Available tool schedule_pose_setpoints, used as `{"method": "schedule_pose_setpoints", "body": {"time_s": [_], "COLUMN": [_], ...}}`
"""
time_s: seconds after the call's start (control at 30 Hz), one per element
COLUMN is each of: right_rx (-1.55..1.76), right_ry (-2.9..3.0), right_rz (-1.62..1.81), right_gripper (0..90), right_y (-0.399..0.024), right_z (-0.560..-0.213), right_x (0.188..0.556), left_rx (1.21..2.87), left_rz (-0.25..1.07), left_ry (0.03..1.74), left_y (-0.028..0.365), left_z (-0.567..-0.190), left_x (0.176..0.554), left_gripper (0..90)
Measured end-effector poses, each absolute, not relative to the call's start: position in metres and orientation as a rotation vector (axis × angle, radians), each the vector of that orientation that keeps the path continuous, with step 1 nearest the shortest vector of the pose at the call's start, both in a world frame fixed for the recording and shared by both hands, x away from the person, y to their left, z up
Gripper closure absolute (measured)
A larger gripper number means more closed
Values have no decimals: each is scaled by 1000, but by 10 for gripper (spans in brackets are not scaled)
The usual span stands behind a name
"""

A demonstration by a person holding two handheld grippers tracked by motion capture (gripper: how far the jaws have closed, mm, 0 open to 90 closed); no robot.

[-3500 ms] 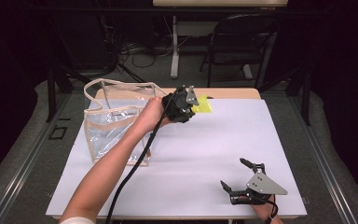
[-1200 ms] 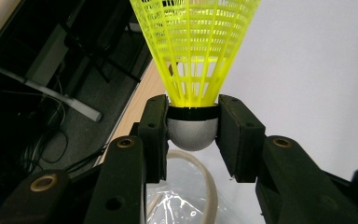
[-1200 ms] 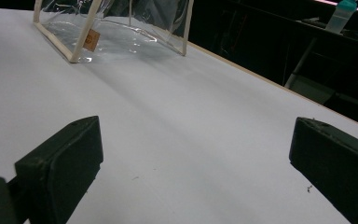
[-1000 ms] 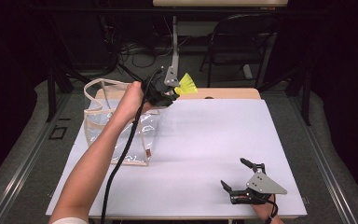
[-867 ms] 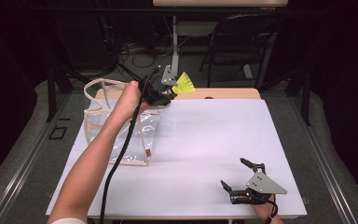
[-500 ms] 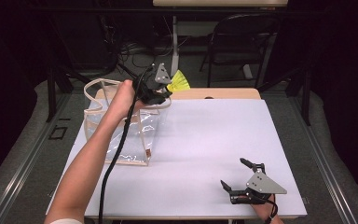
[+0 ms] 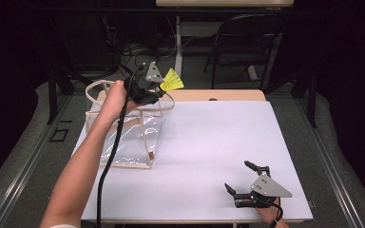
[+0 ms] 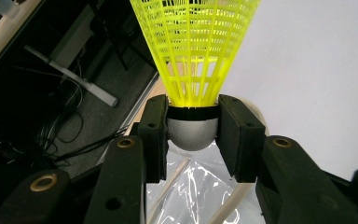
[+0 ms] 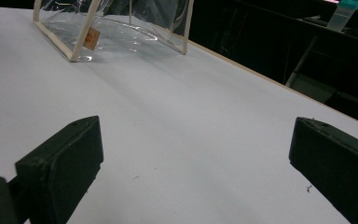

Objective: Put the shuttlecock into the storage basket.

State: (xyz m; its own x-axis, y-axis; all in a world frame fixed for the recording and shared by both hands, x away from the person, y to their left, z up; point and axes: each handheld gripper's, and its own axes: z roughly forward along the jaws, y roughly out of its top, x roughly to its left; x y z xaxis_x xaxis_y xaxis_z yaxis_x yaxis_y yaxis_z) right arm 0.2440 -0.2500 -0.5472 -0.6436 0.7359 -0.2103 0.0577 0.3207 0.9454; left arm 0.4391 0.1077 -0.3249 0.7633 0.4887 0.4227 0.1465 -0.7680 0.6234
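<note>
A yellow shuttlecock [image 7: 172, 80] [image 8: 193, 60] with a grey-white cork base is clamped at that base by my left gripper [image 7: 158, 88] [image 8: 193, 128], which is shut on it. The gripper is raised above the far right rim of a clear plastic bag [image 7: 123, 135] with cream trim and handles, standing open at the table's left. Part of the bag shows below the jaws in the left gripper view [image 8: 191, 191]. My right gripper [image 7: 240, 178] [image 9: 193, 177] rests on the white table [image 7: 209, 142] near the front right, open, with nothing between its pads; the bag [image 9: 116, 23] lies far ahead of it.
A black cable [image 7: 109, 161] trails along the left forearm. Beyond the table's far wooden edge [image 7: 218, 95] stand a black chair [image 7: 247, 42] and table legs, with cables on the floor. A bottle with a teal cap [image 9: 342, 14] stands on a dark shelf.
My left gripper has lifted the shuttlecock off the table's far edge and carried it up and leftward, over the bag's rim. The right gripper has stayed still.
</note>
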Motion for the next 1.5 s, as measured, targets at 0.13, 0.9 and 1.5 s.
{"method": "schedule_pose_setpoints", "body": {"time_s": [0.13,0.9,1.5], "right_rx": [699,700,700], "right_ry": [1947,1946,1946], "right_rz": [1358,1356,1353], "right_gripper": [24,24,24], "right_y": [-250,-251,-250], "right_z": [-547,-547,-547], "right_x": [244,244,244], "left_rx": [2374,2337,2323], "left_rz": [787,814,826], "left_ry": [492,570,625], "left_y": [114,144,164], "left_z": [-324,-318,-318], "left_x": [439,439,437], "left_gripper": [645,645,645]}}
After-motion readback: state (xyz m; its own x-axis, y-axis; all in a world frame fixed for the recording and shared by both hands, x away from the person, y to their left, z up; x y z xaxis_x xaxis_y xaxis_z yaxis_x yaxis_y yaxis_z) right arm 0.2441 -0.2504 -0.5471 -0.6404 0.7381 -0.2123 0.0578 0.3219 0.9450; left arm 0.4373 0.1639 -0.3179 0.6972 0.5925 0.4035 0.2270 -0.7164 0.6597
